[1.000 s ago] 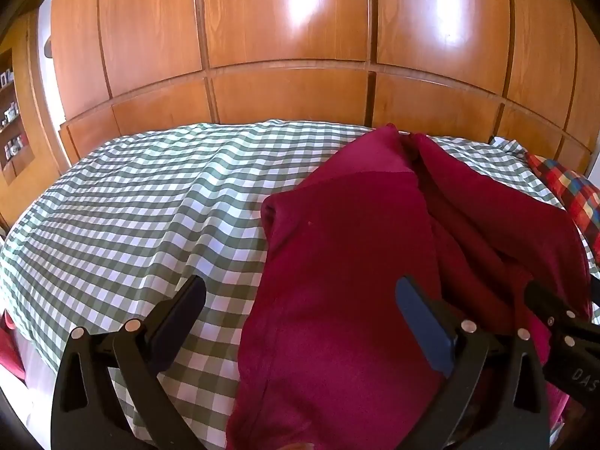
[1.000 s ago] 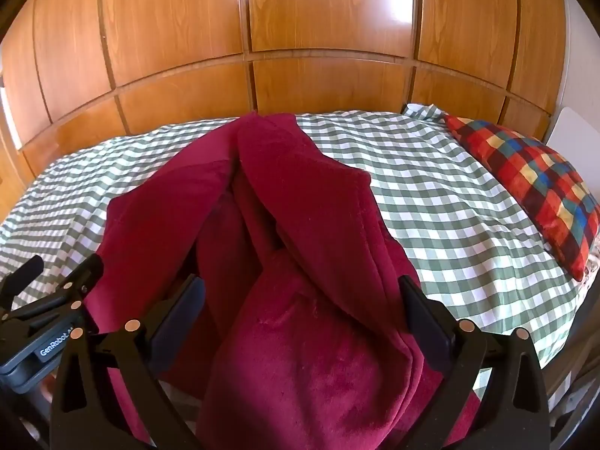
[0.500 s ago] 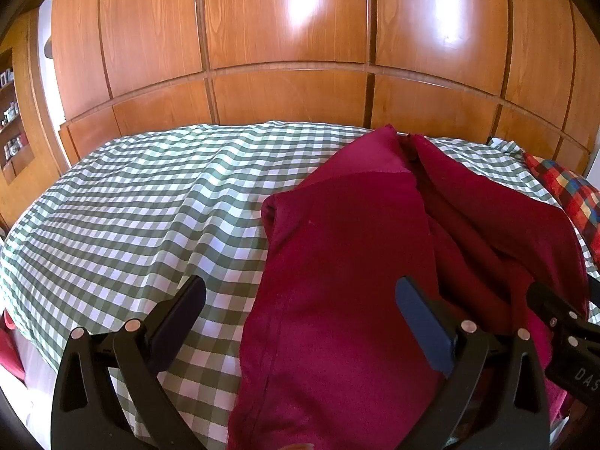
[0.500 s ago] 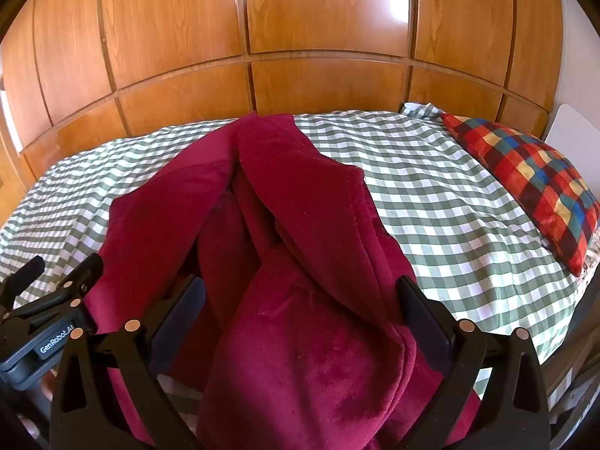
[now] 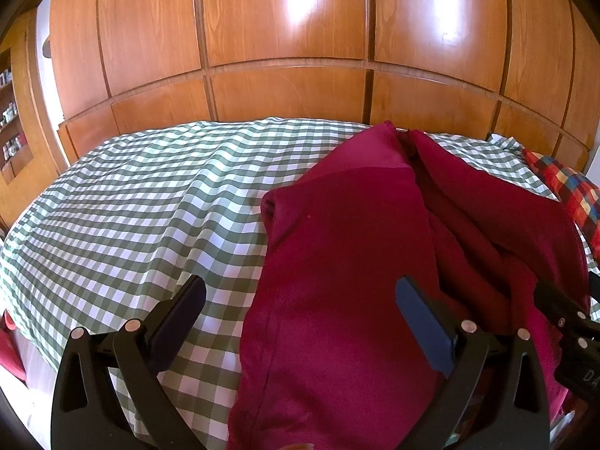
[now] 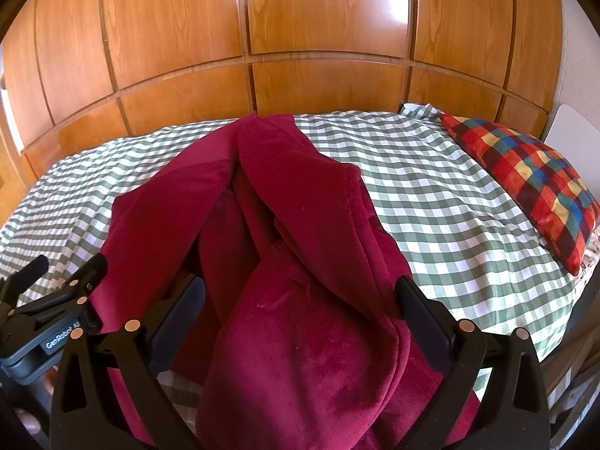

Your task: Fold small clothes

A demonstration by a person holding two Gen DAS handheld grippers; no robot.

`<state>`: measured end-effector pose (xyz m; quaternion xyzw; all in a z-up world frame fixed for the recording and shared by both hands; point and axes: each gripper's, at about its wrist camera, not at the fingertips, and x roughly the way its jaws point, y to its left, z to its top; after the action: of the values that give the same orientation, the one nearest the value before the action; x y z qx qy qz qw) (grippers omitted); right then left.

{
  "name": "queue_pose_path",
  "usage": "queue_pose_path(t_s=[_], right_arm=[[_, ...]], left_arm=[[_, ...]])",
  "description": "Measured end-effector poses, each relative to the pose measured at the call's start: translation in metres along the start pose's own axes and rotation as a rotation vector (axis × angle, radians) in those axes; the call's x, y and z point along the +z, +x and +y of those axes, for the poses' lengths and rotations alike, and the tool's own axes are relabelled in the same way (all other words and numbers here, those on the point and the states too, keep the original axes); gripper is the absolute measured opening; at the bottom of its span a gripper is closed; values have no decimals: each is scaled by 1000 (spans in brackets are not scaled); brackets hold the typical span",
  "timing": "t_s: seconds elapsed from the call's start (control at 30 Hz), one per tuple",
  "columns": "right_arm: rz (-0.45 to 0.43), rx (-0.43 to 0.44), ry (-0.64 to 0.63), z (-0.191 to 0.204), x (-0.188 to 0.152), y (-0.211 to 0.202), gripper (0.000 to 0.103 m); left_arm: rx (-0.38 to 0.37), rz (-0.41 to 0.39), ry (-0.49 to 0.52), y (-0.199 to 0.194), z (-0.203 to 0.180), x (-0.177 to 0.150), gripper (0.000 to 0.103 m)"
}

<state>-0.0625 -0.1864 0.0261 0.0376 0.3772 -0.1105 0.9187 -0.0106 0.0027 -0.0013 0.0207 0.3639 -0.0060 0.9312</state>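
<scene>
Little has moved since a second ago: both views have only crept slightly forward over the one dark red fleece garment point(image 6: 300, 262), which lies crumpled lengthwise on the green-and-white checked bedspread point(image 5: 131, 217). It runs between the spread jaws of the right gripper point(image 6: 300, 315); the left gripper point(image 5: 300, 315), likewise released, straddles its left edge. One multicoloured plaid pillow point(image 6: 525, 172) lies well apart.

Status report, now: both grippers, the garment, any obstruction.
Left gripper open, right gripper open, neither gripping. Red garment rumpled, unfolded on checked bedspread. Plaid pillow off to the side, clear.
</scene>
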Motion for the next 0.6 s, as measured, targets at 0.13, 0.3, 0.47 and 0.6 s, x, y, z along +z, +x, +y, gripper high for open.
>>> queue_pose_path(t_s=[0.13, 0.3, 0.47, 0.6], right_arm=[[0, 3, 1, -1, 0, -1, 100], [-4, 4, 2, -1, 0, -2, 100], [-9, -1, -2, -2, 1, -3, 100], [-2, -20, -14, -1, 3, -1, 100]], left_arm=[[-1, 2, 2, 0, 0, -1, 101], [-2, 4, 6, 0, 0, -1, 101], [-3, 7, 6, 1, -1, -1, 101], [-7, 13, 12, 3, 0, -2, 101]])
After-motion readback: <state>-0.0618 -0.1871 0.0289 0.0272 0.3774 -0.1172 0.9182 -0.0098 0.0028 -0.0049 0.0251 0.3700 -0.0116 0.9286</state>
